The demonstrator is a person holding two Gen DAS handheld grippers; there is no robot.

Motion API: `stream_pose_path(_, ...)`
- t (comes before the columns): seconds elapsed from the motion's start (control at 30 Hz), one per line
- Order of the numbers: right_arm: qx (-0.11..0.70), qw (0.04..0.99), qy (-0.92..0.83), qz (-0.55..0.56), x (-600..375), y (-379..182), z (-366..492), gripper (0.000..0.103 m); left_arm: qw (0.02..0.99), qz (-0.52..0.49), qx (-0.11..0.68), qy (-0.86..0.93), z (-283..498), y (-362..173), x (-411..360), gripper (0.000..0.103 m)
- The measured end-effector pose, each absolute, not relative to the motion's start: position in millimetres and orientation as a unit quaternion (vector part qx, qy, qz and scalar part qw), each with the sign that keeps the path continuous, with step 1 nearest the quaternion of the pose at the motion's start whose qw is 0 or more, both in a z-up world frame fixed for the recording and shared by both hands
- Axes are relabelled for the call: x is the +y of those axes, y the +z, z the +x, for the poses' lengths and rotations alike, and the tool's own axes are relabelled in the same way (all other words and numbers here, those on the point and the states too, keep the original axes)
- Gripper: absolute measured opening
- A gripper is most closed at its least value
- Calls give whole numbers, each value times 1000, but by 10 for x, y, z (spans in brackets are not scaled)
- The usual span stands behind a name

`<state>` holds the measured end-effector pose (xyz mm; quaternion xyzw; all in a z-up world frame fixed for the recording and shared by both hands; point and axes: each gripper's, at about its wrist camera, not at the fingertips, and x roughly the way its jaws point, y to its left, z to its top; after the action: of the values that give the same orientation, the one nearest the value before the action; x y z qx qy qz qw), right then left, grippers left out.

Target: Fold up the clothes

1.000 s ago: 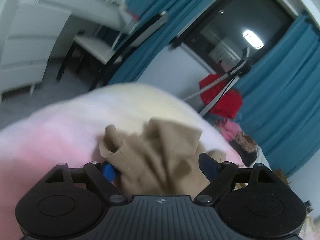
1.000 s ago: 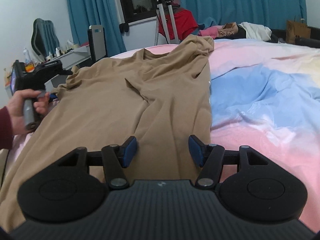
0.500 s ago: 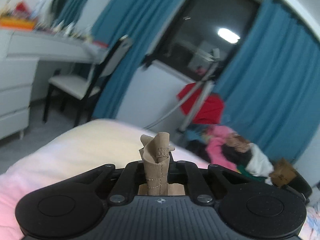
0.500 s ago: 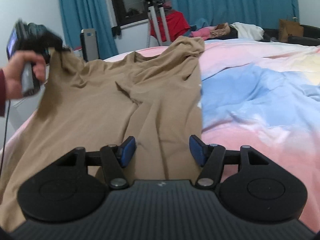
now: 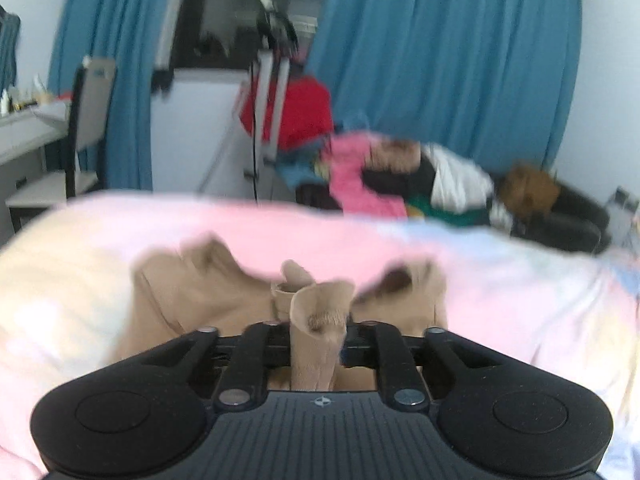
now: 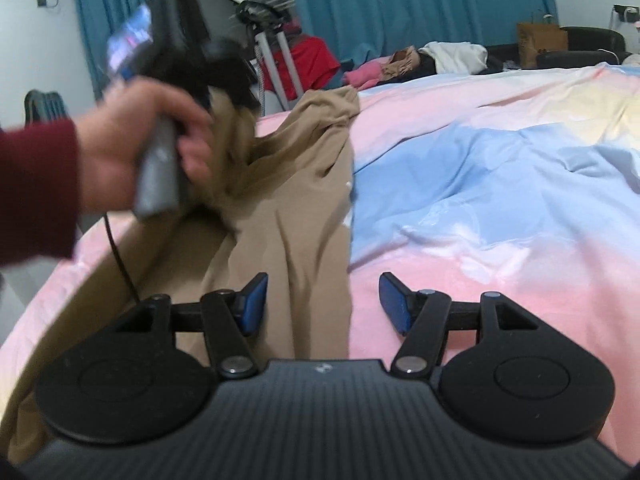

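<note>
Two grippers: left gripper pinches a bunched fold of the tan shirt, lifted over the pastel duvet. Right gripper gapes wide, holding nothing. No readable writing.

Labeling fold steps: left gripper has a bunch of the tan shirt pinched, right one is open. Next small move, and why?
Probably carry the left gripper on across and lay its pinched sleeve onto the shirt body. It is clamped on the cloth and lifted above the bed; the right gripper hangs open over the shirt's near edge.
</note>
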<state>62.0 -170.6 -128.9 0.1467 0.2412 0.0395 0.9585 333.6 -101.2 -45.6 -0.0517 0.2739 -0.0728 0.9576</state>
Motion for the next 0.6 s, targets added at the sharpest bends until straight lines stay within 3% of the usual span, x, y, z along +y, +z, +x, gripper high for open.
stream_pose_path(0.03, 238, 959, 42, 151, -1722, -1297, 616, 62, 953, -51, 289, -77, 3380, -544, -1003, 49)
stream_pose_path(0.07, 235, 959, 44, 154, -1733, -1313, 617, 62, 949, -50, 301, -81, 3390, -600, -967, 57)
stream_pose_path(0.13, 234, 958, 47, 158, -1744, -1334, 633, 62, 944, -50, 314, -88, 3324, -636, -860, 62)
stream_pose_path(0.23, 232, 958, 49, 163, -1756, -1350, 638, 62, 934, -65, 334, -109, 3116, -576, -639, 82)
stream_pose_path(0.6, 226, 956, 54, 181, -1785, -1261, 529, 62, 921, -68, 382, -48, 924, -97, 643, 91)
